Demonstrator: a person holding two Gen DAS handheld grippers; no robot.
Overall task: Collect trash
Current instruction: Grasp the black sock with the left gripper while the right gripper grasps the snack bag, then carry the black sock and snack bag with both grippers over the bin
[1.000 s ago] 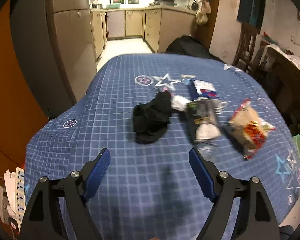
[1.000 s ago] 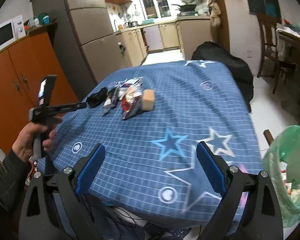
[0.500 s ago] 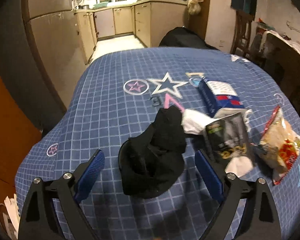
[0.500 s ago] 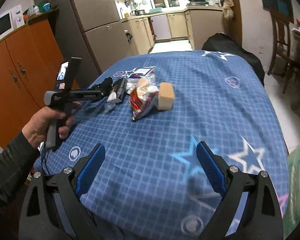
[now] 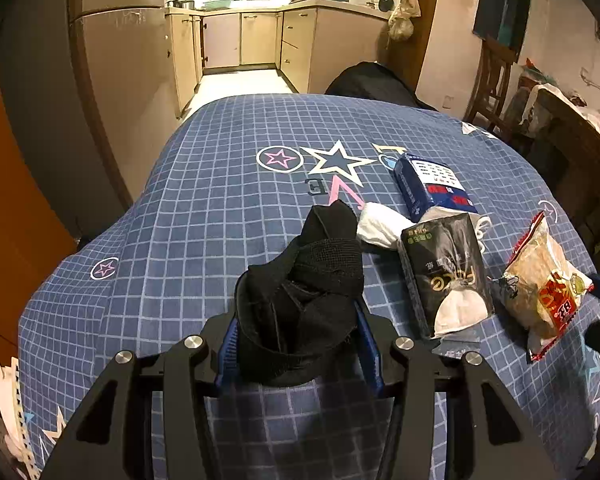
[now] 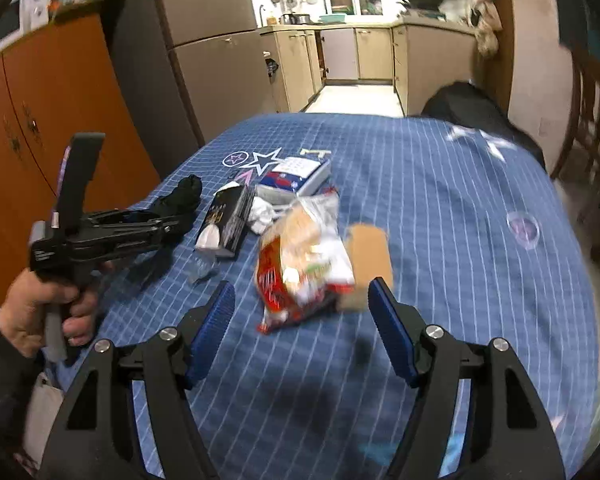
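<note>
A table under a blue checked cloth with stars (image 5: pixel 228 216) carries everything, and the black sock (image 5: pixel 304 300) serves as the landmark, bunched near the cloth's front left edge. The left gripper (image 5: pixel 298 344) has just been closing, and its blue pads now press the sock's near end from both sides. Just right of the sock lies a crumpled white tissue (image 5: pixel 380 222), then a black packet (image 5: pixel 448 272), with a blue tissue pack (image 5: pixel 430 184) behind them. Farther right of the sock sits a red snack bag (image 6: pixel 300 264), touching a tan block (image 6: pixel 370 256). The right gripper (image 6: pixel 302 320) has also been closing, yet its jaws stand apart around the bag's near end, pads not touching it
</note>
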